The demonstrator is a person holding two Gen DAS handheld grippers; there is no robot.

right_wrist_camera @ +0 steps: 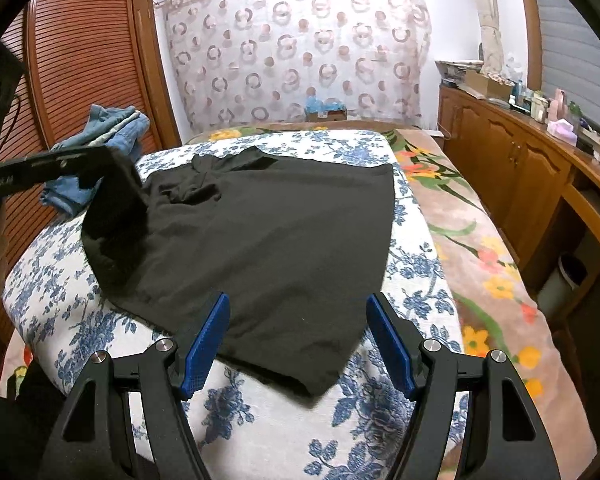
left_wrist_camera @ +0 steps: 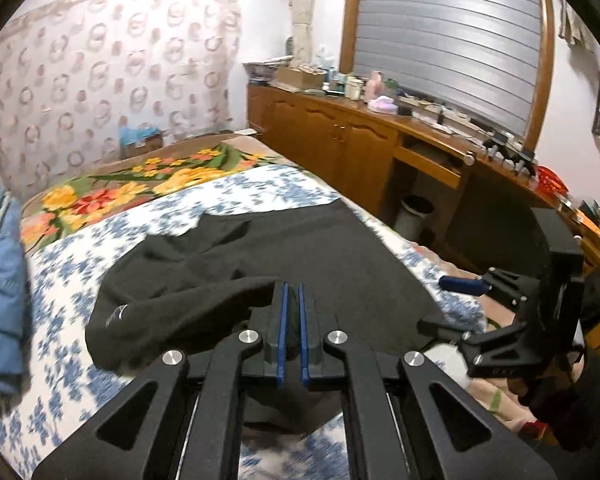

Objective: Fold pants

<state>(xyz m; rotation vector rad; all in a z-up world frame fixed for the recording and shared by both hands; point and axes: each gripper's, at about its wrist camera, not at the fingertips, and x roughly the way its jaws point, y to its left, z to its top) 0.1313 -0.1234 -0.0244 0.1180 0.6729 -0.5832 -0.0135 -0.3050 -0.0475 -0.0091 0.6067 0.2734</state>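
Black pants lie spread on the blue-flowered bed cover. In the left wrist view my left gripper is shut on the pants, with a fold of dark cloth pinched between its blue pads. From the right wrist view, the left gripper holds the pants' left edge lifted off the bed. My right gripper stands open just above the pants' near corner, with nothing gripped between its fingers. The right gripper also shows at the right edge of the left wrist view.
A pile of blue jeans lies at the bed's left side near a slatted wooden wardrobe. A flowered blanket covers the bed's right side. A long wooden cabinet with clutter and a bin run along the right.
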